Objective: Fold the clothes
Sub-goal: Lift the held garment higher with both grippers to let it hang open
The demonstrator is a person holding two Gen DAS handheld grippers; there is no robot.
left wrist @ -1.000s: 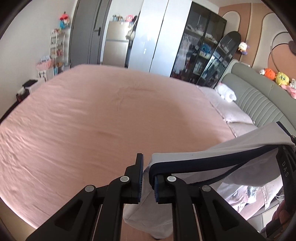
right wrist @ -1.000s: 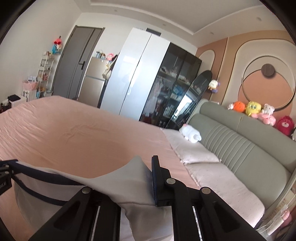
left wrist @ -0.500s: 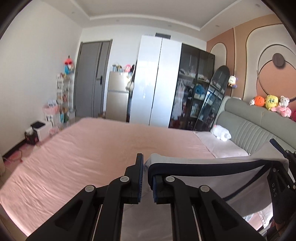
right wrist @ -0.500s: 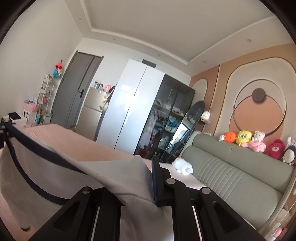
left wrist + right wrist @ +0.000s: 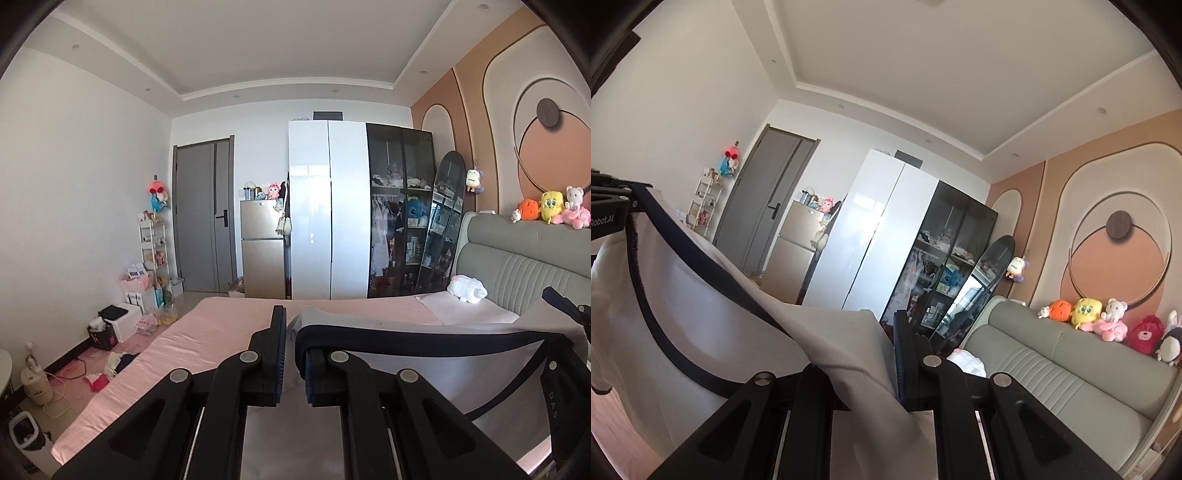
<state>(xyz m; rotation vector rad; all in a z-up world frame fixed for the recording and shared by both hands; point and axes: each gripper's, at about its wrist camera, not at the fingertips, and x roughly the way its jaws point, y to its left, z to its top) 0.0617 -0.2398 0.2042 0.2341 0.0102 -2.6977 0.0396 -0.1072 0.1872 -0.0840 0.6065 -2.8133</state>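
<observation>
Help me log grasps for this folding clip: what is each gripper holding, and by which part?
Both hold one white garment: left gripper on its navy-trimmed edge, right gripper on a fold of the white cloth.

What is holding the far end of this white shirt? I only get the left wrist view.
Observer: The right gripper. Its fingers pinch the white shirt, and the cloth hides one of them.
Operator: Are there toys past the pink plush on the headboard?
Observer: Yes, a red plush sits right beside it.
</observation>
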